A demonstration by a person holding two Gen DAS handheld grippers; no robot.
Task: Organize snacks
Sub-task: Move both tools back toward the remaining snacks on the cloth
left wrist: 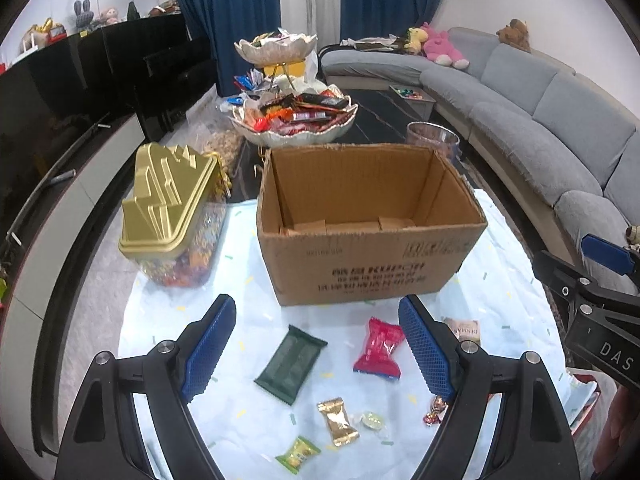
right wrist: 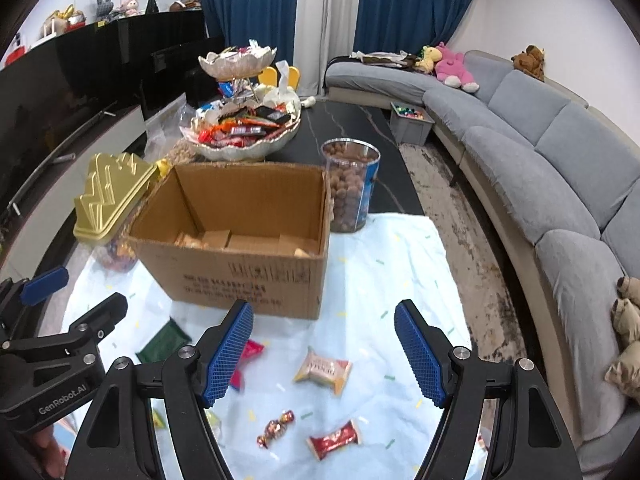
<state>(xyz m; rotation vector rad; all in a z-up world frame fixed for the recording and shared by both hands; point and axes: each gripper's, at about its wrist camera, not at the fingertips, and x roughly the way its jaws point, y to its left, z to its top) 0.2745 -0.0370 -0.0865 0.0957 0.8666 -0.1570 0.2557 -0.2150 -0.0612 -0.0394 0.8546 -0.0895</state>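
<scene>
Both tongs, left [left wrist: 318, 348] and right [right wrist: 324, 354], gape wide, empty. Dark green flat foil snack packet [left wrist: 291, 364] lies lower centre on pale cloth, before open brown cardboard box [left wrist: 372, 264]. Likely light, crinkly, slippery; pinch across its short edges.

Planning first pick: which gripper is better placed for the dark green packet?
Left. Its open left gripper frames the dark green packet just ahead, nothing held. From the right wrist view that packet sits off to the side, beyond the right gripper.
</scene>
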